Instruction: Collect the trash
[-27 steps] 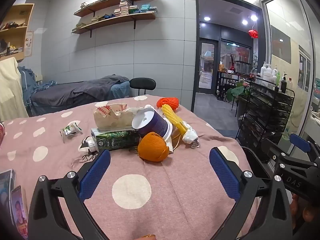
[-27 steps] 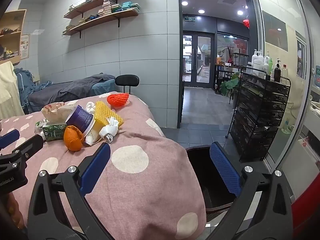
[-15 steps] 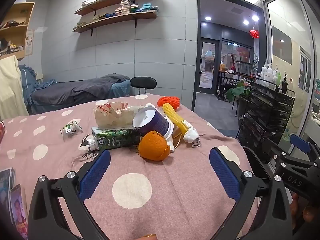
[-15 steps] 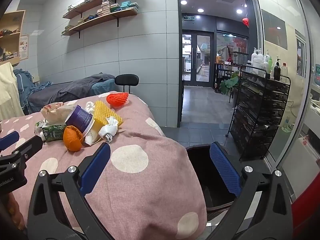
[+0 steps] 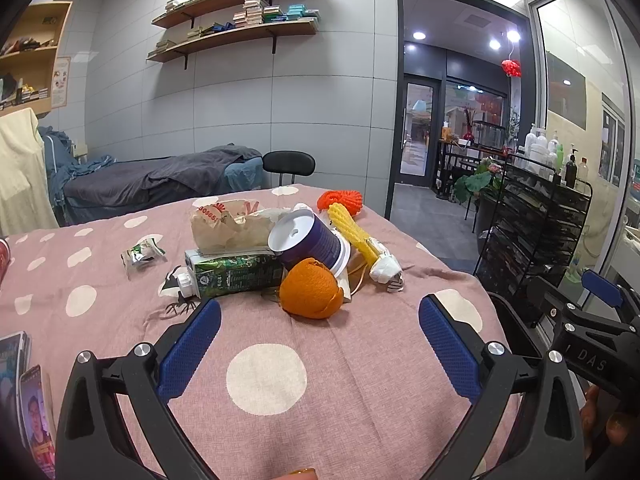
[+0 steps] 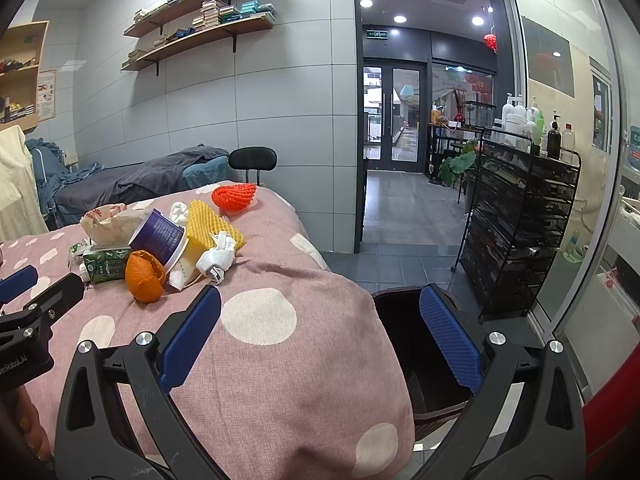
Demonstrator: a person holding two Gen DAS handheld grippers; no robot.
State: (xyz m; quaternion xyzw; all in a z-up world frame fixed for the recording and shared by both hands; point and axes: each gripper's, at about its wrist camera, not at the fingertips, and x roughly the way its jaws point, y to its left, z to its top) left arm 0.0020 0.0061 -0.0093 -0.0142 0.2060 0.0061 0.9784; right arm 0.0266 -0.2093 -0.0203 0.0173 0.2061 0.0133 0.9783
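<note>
Left gripper [image 5: 320, 344] released, nothing between its pads. Trash heap at its 12 o'clock on the pink tablecloth [image 5: 360, 420]: wrapper [image 5: 142, 254], green carton [image 5: 234, 274], paper bag [image 5: 230, 226] half hidden behind, purple cup [image 5: 310, 242], orange peel [image 5: 312, 292]. Right gripper [image 6: 320, 340] released; bin [image 6: 404, 320] at 1 o'clock, partly blocked by its finger.

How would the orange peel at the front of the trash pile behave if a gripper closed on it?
The orange peel looks like a hollow, torn-open shell, so it would probably be light and cave in under the pads. Its rounded shape suggests it could rock or roll if nudged. It leans against the purple cup, which might shift when it is lifted.
</note>
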